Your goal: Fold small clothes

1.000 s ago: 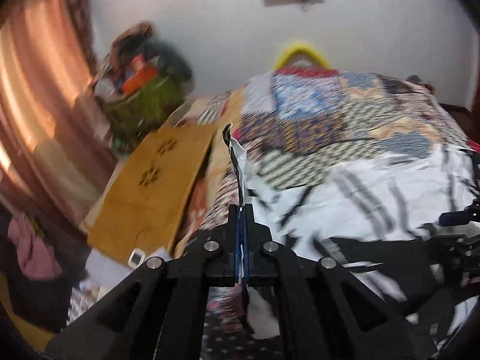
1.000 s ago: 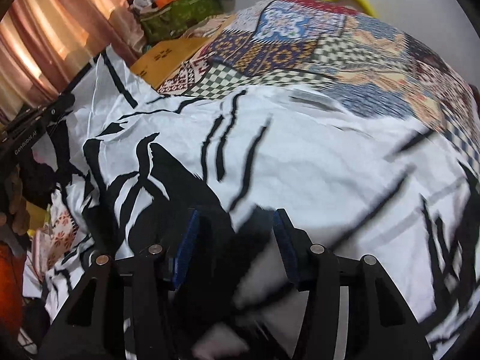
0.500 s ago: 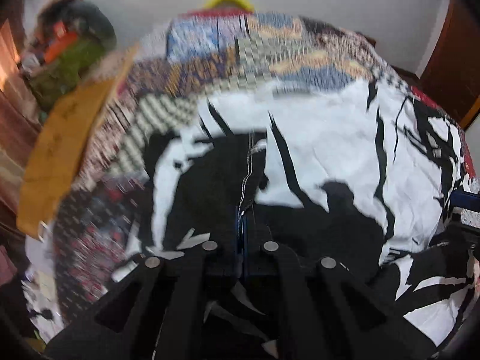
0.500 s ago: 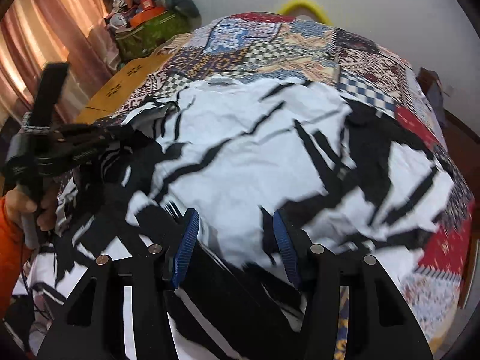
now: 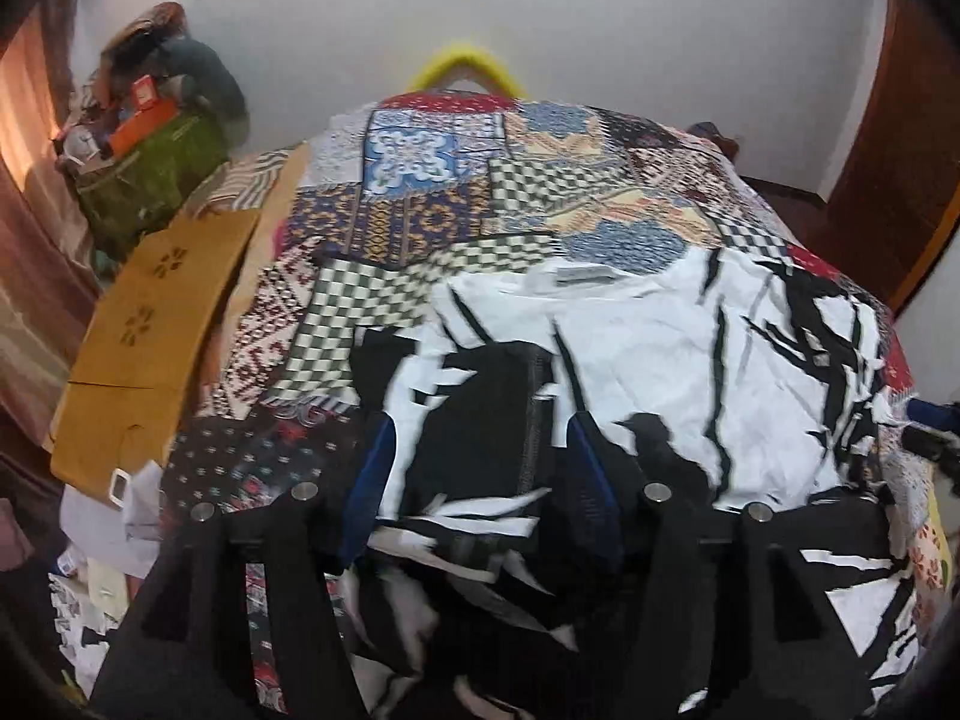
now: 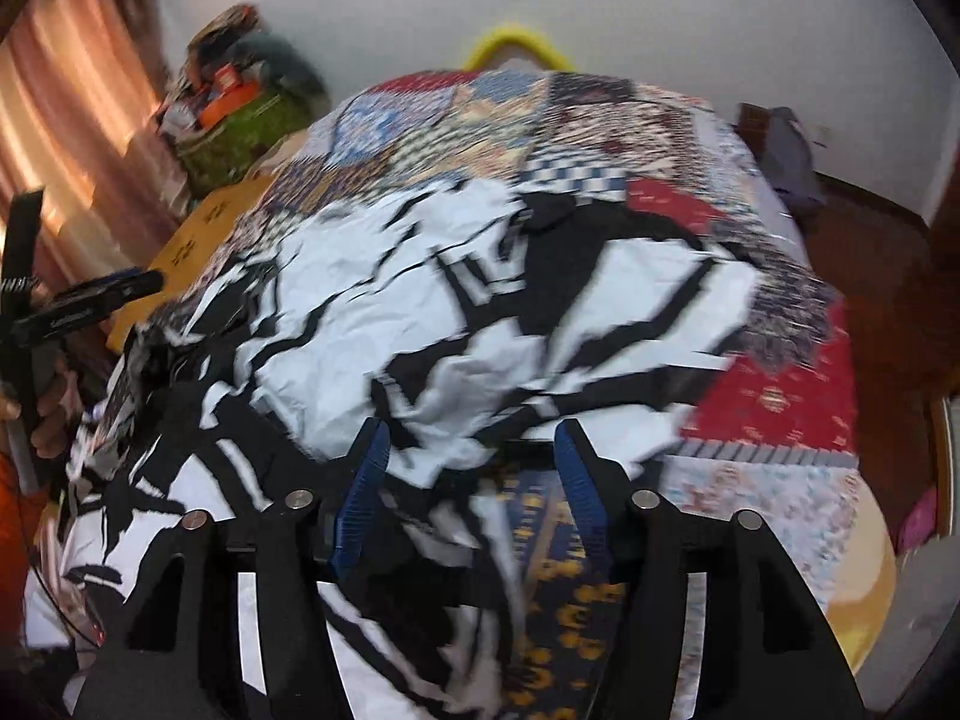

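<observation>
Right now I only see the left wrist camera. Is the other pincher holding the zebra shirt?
Observer: No. The right gripper is open, with the black-and-white garment lying under its spread fingers.
Operator: What's past the shirt on that side?
Observer: A red patch of the patchwork quilt shows bare beside the garment's right edge.
Operator: Can you see my pincher from there?
Observer: Yes. The left gripper shows at the far left of the right wrist view, with a hand gripping its handle.
Operator: Is mine open too?
Observer: Your own view settles that: its fingers stand apart over the garment.
</observation>
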A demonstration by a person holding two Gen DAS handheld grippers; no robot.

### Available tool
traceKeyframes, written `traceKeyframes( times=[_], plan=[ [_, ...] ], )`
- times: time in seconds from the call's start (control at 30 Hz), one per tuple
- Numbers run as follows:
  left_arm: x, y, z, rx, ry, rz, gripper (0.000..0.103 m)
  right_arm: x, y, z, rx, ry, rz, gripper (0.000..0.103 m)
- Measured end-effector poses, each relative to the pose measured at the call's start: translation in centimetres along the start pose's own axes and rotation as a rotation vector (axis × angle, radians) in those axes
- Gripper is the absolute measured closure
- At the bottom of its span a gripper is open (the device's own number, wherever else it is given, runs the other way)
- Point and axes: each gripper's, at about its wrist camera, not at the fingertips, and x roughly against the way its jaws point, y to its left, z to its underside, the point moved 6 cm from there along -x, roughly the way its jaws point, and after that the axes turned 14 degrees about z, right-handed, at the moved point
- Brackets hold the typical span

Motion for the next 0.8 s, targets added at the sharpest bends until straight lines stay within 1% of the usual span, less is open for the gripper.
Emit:
traceKeyframes(
  times=[0.07, 0.2, 0.3, 0.37, 0.47, 0.6, 0.77, 0.8],
  plan=[
    [-0.7, 1.3, 0.5, 0.023, 0.022, -0.016, 0.043, -0.2, -1.6, 0.0, -0.031, 0.002, 0.031, 0.047],
    [-3.6, 4.1, 2.6, 0.096, 0.108, -0.026, 0.043, -1.4, -4.7, -0.1, -0.081, 0.030, 0.093, 0.047],
    [-5.9, 4.9, 4.6, 0.129, 0.182, -0.036, 0.043, -2.3, -6.5, -0.2, -0.120, 0.045, 0.115, 0.047],
    [-7.1, 4.8, 5.6, 0.132, 0.215, -0.031, 0.043, -2.9, -7.4, -0.4, -0.142, 0.050, 0.124, 0.047],
    [-7.8, 4.0, 6.0, 0.109, 0.212, -0.063, 0.042, -3.9, -8.5, -0.9, -0.182, 0.053, 0.127, 0.047],
    [-8.3, 3.3, 5.8, 0.110, 0.210, -0.060, 0.041, -5.4, -9.2, -1.5, -0.219, 0.055, 0.118, 0.047],
    [-8.5, 3.1, 5.8, 0.102, 0.199, -0.066, 0.039, -6.8, -8.8, -2.4, -0.212, 0.033, 0.125, 0.047],
    [-8.6, 3.1, 5.8, 0.105, 0.196, -0.064, 0.039, -7.1, -8.8, -2.4, -0.213, 0.029, 0.130, 0.049]
  ],
)
